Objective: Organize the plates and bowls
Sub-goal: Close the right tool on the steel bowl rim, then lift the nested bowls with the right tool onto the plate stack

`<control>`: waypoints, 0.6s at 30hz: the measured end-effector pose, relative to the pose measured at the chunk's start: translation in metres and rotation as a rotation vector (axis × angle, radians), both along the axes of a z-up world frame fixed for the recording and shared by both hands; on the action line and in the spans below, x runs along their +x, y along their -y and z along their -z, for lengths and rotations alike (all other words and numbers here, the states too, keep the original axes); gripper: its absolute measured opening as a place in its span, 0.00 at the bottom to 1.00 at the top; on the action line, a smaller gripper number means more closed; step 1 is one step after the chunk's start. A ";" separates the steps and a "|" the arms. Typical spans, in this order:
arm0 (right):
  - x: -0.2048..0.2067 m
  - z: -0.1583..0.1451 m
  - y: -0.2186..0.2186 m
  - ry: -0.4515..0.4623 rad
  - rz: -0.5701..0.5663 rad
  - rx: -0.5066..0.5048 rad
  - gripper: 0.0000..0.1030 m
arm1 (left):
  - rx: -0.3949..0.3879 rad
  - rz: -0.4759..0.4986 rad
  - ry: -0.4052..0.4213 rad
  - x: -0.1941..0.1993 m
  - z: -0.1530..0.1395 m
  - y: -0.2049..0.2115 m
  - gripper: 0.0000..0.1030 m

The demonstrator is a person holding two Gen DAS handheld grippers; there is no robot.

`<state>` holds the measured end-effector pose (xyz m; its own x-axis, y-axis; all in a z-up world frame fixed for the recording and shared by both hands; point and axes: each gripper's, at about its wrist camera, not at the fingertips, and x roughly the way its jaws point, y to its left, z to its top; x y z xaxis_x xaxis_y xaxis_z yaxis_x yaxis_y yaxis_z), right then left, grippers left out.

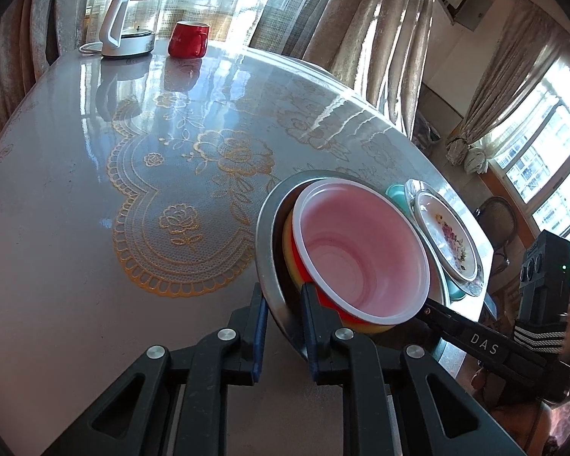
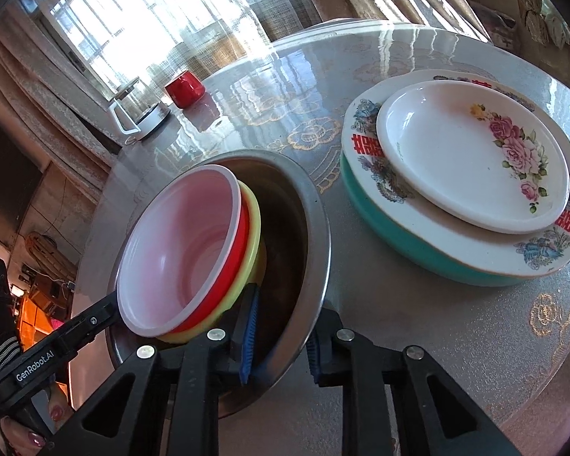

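Nearest to the camera on my left side is my left gripper (image 1: 283, 326), and its two black fingers with blue pads are closed on the rim of the wide round steel bowl (image 1: 264, 235): one finger is outside the wall, the other inside. My right gripper (image 2: 279, 336) grips the same steel bowl (image 2: 315, 235) at another place of its rim, also with one pad inside and one outside. Inside the steel bowl sits a tilted stack of smaller bowls: the red plastic bowl with white rim and pale pink inside (image 1: 361, 250) is on top, and under it a pale yellow plastic bowl (image 2: 252, 216) shows only its edge. In the right wrist view the stack leans against the left side of the steel bowl. The steel bowl is on the round glossy grey table with gold flower lace pattern (image 1: 95, 190), just beside a pile of plates. This pile has a teal round dish (image 2: 395, 231) at the bottom, then a large white plate with red characters and blue flowers on its border (image 2: 364, 144), and on top a smaller white plate with pink roses (image 2: 471, 155). Far across the table stand a red mug (image 1: 188, 40) and a glass kettle with white handle (image 1: 131, 22), near the curtains (image 1: 361, 19).
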<state>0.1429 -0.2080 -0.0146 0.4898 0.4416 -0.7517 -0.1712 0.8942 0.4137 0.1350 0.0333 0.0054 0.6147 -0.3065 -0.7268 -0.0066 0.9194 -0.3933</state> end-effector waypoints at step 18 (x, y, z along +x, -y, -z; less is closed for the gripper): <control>-0.008 -0.007 0.001 0.041 -0.016 -0.014 0.19 | 0.019 0.003 0.088 -0.024 -0.008 0.004 0.18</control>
<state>0.1352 -0.2095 -0.0074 0.5132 0.4395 -0.7372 -0.2020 0.8967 0.3939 0.1108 0.0288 0.0137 0.6757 -0.2957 -0.6753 0.0306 0.9265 -0.3750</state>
